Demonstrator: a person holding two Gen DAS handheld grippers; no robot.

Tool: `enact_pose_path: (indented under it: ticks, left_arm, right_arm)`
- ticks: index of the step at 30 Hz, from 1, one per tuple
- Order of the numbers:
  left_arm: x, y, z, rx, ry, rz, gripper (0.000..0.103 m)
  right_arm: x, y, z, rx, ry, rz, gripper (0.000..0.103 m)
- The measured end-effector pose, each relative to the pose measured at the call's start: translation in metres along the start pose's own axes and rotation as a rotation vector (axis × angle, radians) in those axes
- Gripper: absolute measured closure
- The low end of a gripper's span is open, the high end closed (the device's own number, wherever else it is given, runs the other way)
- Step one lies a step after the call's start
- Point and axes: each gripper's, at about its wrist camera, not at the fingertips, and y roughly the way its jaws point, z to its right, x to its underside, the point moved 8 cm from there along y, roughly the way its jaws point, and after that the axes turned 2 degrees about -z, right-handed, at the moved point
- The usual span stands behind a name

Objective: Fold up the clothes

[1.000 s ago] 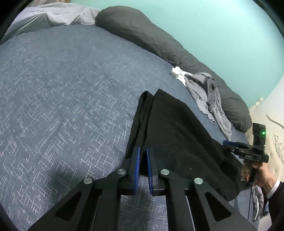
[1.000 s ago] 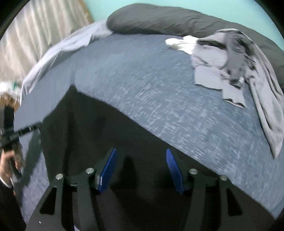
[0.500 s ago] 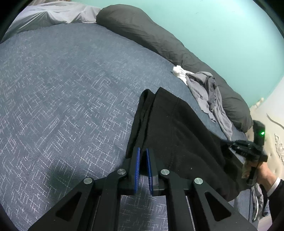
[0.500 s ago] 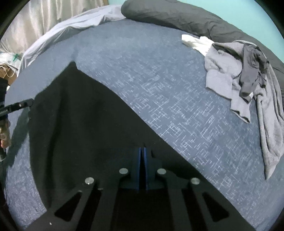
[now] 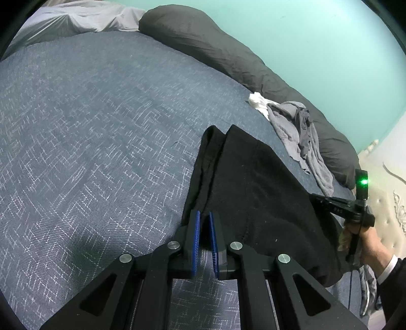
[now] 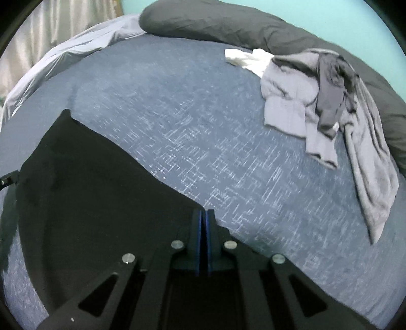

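1. Change, R side: 1 s ago the right gripper (image 6: pixel 202 223) had its blue pads spread wide over the black garment (image 6: pixel 96 182); half a sec ago they came together and now sit pressed tight w/ no visible gap, right on the cloth's near edge. The cloth runs under the pads and looks pinched, though black on black makes the bite itself hard to see.
2. Change, L side: basically none. Left gripper (image 5: pixel 205 228) keeps its pads narrow w/ a slim gap, dark fabric between them; looks like it's gripping a corner/edge of the same garment.
3. Meaning for task: both tools now seem to have hold of the garment, so it reads as set up for a two-handed lift or fold-over. How many folds are already in it can't be told; a doubled strip shows along its left edge in the left view.
4. Garment vs. left gripper: stretches fwd and to the right from the pads, lying on the blue bedspread (image 5: pixel 88 152), its far corner ahead of the tips. The right tool and the hand (image 5: pixel 365 238) holding it are at the garment's far-right edge.
5. Garment vs. right gripper: spreads left and fwd from the pads, ending in a point up-left.
6. Grey clothes pile (image 6: pixel 317 101) lies well ahead-right of the right gripper, apart from the garment, near the dark pillow (image 6: pixel 228 22).
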Motion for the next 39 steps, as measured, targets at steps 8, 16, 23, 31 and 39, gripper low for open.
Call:
enact_pose_path:
  ticks: [8, 16, 23, 31, 39]
  left_arm:
    - [-0.011, -0.015, -0.012, -0.01, -0.039, 0.031, 0.094]
    - [-0.014, -0.022, -0.027, -0.033, -0.059, 0.03, 0.094]
    - [-0.013, -0.022, -0.038, -0.042, -0.071, 0.01, 0.094]
    - [-0.011, -0.019, -0.04, -0.041, -0.075, 0.001, 0.094]
    - [-0.01, -0.02, -0.039, -0.035, -0.083, 0.002, 0.094]
  right_arm:
    - [-0.022, -0.026, -0.011, -0.097, 0.107, 0.107, 0.072]
    - [-0.053, -0.014, -0.113, -0.272, -0.036, 0.082, 0.056]
    - [-0.073, 0.016, -0.171, -0.297, -0.131, 0.064, 0.056]
    - [-0.079, 0.045, -0.188, -0.261, -0.207, 0.001, 0.094]
    - [-0.101, 0.026, -0.188, -0.215, -0.21, 0.109, 0.1]
